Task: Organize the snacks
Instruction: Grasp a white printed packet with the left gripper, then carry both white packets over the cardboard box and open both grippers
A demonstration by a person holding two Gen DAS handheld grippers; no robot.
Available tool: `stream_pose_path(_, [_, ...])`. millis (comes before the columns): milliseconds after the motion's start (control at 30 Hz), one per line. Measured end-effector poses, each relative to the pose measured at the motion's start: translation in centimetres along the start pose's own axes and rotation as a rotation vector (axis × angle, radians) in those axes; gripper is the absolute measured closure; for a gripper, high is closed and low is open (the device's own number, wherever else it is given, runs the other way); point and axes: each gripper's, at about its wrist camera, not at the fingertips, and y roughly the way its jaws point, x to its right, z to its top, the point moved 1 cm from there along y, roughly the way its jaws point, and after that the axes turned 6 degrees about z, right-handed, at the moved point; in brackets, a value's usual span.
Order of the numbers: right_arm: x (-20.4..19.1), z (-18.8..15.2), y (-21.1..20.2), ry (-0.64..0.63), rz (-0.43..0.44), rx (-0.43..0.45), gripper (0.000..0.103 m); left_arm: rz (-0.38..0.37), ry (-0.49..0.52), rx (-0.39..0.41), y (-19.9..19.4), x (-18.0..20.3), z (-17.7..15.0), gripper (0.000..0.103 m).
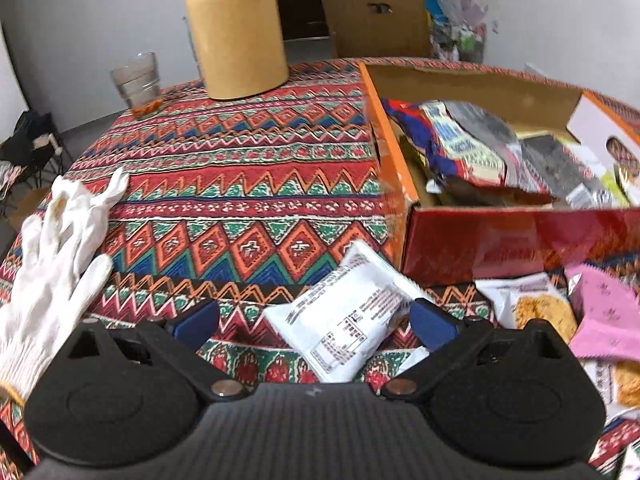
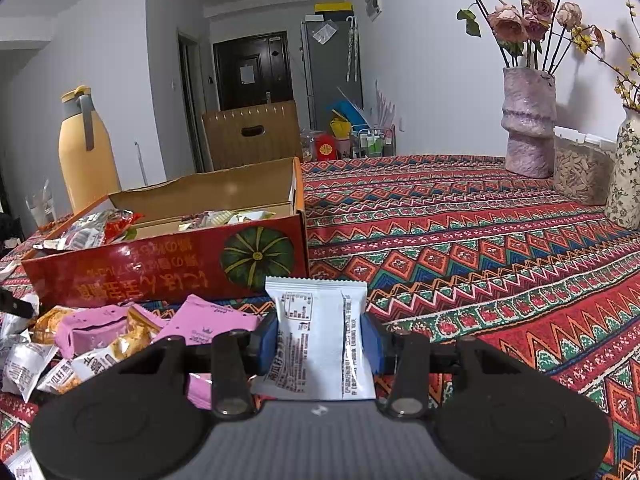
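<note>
Two grippers over a patterned tablecloth point(image 1: 240, 184). Left gripper point(image 1: 316, 320): jaws wide apart, straddling a white packet point(image 1: 344, 316) lying near the red box point(image 1: 520, 240), not pinching it. Right gripper point(image 2: 320, 340): jaws clamped on another white packet point(image 2: 320, 336), held upright before the box.

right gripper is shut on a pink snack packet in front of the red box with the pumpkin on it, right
Not quite. The right gripper is shut on a white snack packet, not a pink one; the pink packets lie loose on the tablecloth beside it. The rest holds: the red box with the pumpkin stands just beyond. The right wrist view shows this.
</note>
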Motion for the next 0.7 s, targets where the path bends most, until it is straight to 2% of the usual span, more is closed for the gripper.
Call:
stream_pose_path(200, [0.0, 0.0, 0.0, 0.0, 0.0, 0.0, 0.06, -0.028, 0.015, -0.004, 1.1, 0.1, -0.1, 0.001])
stream_pose_path(300, [0.0, 0.0, 0.0, 0.0, 0.0, 0.0, 0.06, -0.073, 0.002, 0.005, 0.9, -0.1, -0.2, 0.02])
stream_pose_path(367, [0.0, 0.0, 0.0, 0.0, 0.0, 0.0, 0.06, -0.1, 0.01, 0.012, 0.3, 0.0, -0.3, 0.049])
stream_pose_path(467, [0.0, 0.0, 0.0, 0.0, 0.001, 0.002, 0.06, -0.094, 0.022, 0.022, -0.4, 0.3, -0.8, 0.058])
stream_pose_path(700, [-0.2, 0.0, -0.2, -0.004, 0.003, 0.02, 0.06, -0.08, 0.002, 0.051, -2.0, -0.2, -1.3, 0.061])
